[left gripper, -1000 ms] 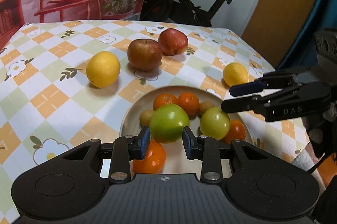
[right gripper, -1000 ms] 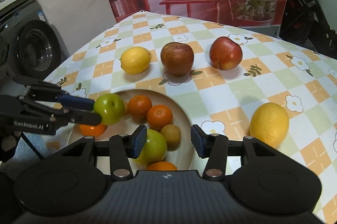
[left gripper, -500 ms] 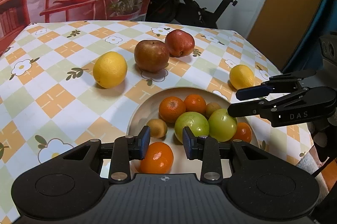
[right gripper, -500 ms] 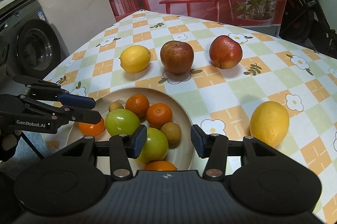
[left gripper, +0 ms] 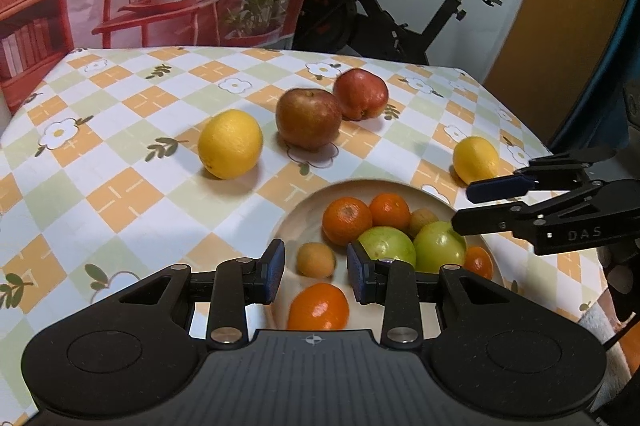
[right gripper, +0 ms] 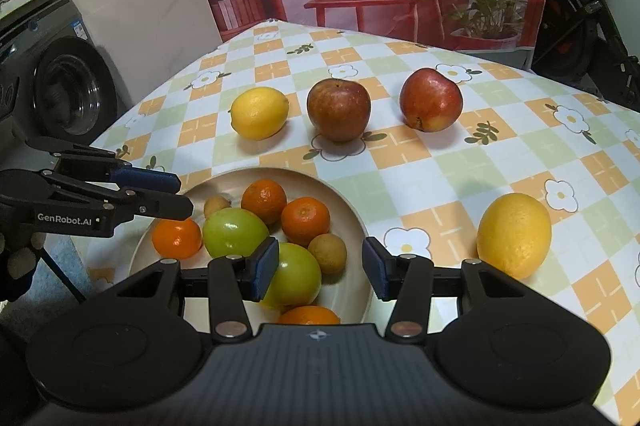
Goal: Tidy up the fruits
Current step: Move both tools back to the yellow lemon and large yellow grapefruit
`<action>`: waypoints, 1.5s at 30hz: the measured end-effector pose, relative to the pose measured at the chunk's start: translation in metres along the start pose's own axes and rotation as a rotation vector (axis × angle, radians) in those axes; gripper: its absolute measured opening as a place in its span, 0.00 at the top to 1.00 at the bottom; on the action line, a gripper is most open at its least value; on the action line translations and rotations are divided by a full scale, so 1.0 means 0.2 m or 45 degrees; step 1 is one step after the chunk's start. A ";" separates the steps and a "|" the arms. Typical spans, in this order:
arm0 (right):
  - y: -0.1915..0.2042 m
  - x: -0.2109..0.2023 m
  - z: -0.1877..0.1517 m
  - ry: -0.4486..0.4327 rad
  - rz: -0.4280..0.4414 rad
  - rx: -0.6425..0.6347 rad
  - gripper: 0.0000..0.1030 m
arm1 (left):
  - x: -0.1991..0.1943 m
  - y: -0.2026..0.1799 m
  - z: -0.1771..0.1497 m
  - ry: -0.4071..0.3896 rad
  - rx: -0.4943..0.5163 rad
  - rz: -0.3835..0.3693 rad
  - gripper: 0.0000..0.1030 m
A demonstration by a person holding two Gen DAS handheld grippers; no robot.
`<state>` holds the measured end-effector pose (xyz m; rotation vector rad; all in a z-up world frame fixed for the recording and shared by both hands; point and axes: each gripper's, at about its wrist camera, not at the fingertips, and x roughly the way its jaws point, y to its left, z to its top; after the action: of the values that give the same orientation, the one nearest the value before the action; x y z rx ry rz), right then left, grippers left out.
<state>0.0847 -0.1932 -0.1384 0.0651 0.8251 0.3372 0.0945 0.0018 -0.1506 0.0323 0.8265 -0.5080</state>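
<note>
On plate [right gripper: 352, 214], 4 oranges, 2 green apples [right gripper: 234, 232]

Being counted on the counter [right gripper: 440, 170]: two lemons [right gripper: 259, 113] [right gripper: 514, 235] and two red apples [right gripper: 338, 110] [right gripper: 431, 99]. Being counted in one plate [right gripper: 348, 210]: four mandarins [right gripper: 264, 201], two green fruits [right gripper: 235, 232], two small brown fruits [right gripper: 327, 253].
</note>
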 end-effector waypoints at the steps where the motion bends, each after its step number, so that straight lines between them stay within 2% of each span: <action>1: 0.00 -0.01 0.00 -0.006 0.001 0.004 0.51 | 0.00 0.00 0.01 -0.007 -0.002 0.009 0.64; 5: -0.02 -0.03 0.02 -0.033 -0.014 0.013 0.51 | -0.03 0.02 0.05 -0.055 -0.005 0.060 0.63; 9: -0.06 -0.05 0.03 -0.059 -0.037 0.035 0.51 | -0.06 0.03 0.09 -0.113 -0.011 0.107 0.56; 16: -0.12 -0.09 0.05 -0.101 -0.076 0.071 0.51 | -0.09 0.04 0.14 -0.177 -0.019 0.163 0.55; 25: -0.15 -0.09 0.03 -0.114 -0.101 0.079 0.51 | -0.08 0.06 0.13 -0.188 -0.040 0.208 0.55; 29: -0.14 -0.09 0.02 -0.125 -0.107 0.074 0.51 | -0.08 0.06 0.13 -0.183 -0.040 0.221 0.51; 45: -0.20 -0.09 0.01 -0.158 -0.153 0.085 0.51 | -0.04 0.09 0.14 -0.172 -0.061 0.249 0.46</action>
<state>0.0855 -0.2360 -0.1318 0.0974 0.7140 0.1907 0.1168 0.0157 -0.1292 0.0340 0.6948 -0.3027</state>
